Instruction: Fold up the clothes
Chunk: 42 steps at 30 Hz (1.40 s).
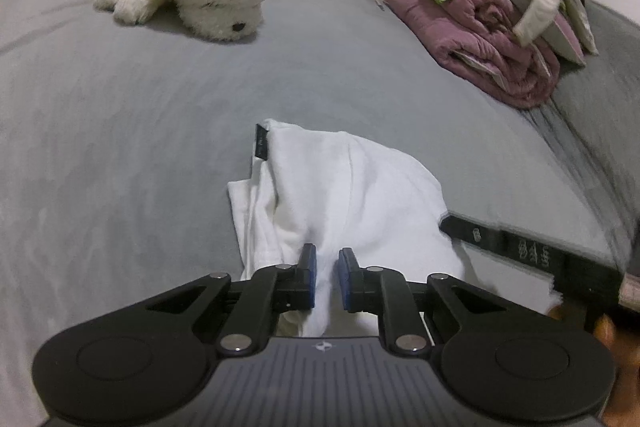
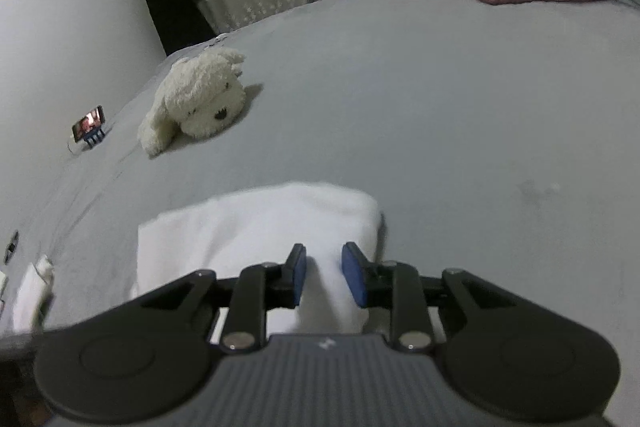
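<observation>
White garment (image 1: 352,187) on grey bed (image 1: 120,147) | left claw (image 1: 327,277) pinching it | right claw (image 2: 324,277) pinching it

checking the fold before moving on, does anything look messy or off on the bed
The white garment is not squared: in the left wrist view a layer sticks out unevenly at its left edge and a dark tag pokes out at the corner. Both grippers, left and right, have cloth between their fingers.
</observation>
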Each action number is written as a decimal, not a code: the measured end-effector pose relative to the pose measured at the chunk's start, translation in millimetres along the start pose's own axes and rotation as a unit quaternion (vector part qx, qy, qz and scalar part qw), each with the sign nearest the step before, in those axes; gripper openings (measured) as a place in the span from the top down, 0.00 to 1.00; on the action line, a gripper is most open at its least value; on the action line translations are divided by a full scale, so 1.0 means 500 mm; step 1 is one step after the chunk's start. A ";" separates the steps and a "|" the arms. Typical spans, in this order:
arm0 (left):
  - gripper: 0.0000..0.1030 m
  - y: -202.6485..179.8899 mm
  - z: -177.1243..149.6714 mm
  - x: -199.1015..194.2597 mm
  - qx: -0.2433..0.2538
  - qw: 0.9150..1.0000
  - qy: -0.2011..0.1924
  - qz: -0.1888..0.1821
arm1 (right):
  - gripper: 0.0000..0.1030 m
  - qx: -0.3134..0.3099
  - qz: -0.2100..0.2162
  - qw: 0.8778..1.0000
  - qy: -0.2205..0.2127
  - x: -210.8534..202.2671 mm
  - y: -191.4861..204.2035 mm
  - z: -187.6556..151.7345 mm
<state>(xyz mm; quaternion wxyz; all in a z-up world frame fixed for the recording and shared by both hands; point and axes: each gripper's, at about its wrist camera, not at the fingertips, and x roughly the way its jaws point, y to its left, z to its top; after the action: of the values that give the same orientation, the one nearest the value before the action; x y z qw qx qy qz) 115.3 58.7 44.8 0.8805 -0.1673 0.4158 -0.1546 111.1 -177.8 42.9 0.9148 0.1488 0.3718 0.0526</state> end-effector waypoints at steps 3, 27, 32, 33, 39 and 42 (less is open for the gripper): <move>0.89 0.014 0.003 0.001 -0.023 1.000 0.004 -0.010 | 0.75 -0.004 -0.010 1.000 -0.007 -0.030 0.006 -0.031; 0.89 0.023 0.009 0.006 -0.032 0.999 0.010 -0.015 | 0.67 -0.020 -0.049 0.998 0.023 -0.088 0.041 -0.169; 0.89 0.024 0.010 0.006 -0.031 0.999 0.012 -0.016 | 0.67 -0.020 -0.044 0.999 0.021 -0.095 0.034 -0.179; 0.89 0.026 0.011 0.006 -0.033 0.999 0.013 -0.018 | 0.67 -0.017 -0.042 0.999 0.024 -0.096 0.032 -0.178; 0.90 0.027 0.011 0.006 -0.036 0.999 0.014 -0.020 | 0.72 -0.042 -0.055 0.997 0.029 -0.112 0.041 -0.190; 0.90 0.026 0.012 0.002 -0.036 0.999 0.016 -0.021 | 0.72 -0.035 -0.045 0.998 0.026 -0.120 0.034 -0.193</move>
<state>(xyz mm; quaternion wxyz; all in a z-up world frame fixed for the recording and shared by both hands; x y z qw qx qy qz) 122.6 70.9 42.0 0.8637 -0.2053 0.4316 -0.1601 1.0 -151.3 22.6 0.9109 0.0982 0.3997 0.0281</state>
